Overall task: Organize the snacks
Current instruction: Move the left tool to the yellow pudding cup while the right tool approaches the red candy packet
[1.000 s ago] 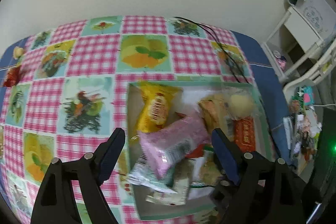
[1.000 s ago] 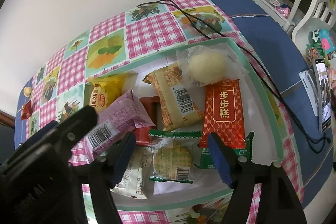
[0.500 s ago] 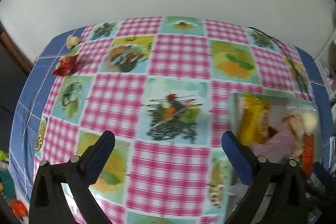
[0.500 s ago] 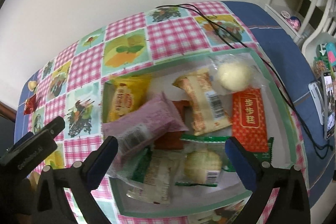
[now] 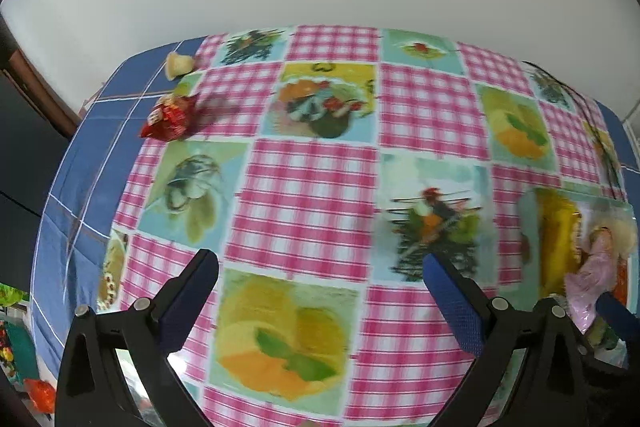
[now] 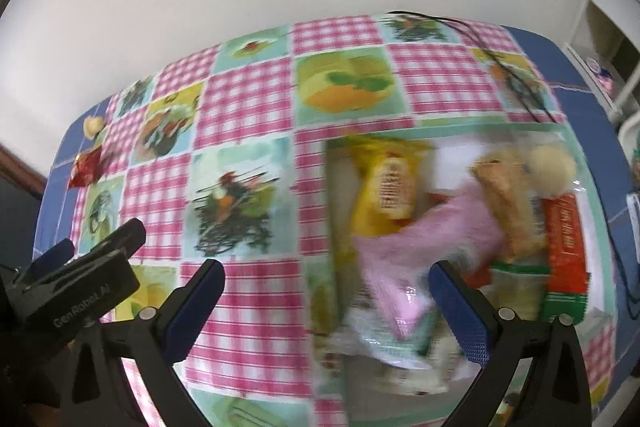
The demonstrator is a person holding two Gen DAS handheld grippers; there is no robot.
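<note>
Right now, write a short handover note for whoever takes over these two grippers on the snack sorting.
Left gripper: jaws wide open, empty, over bare tablecloth.
Right gripper: jaws wide open, empty, at the tray's left edge.
Tray: holds most snacks in a loose pile, including the yellow pack and pink pack.
Left to do: the red packet and a small pale snack lie at the far left corner, outside the tray.
</note>
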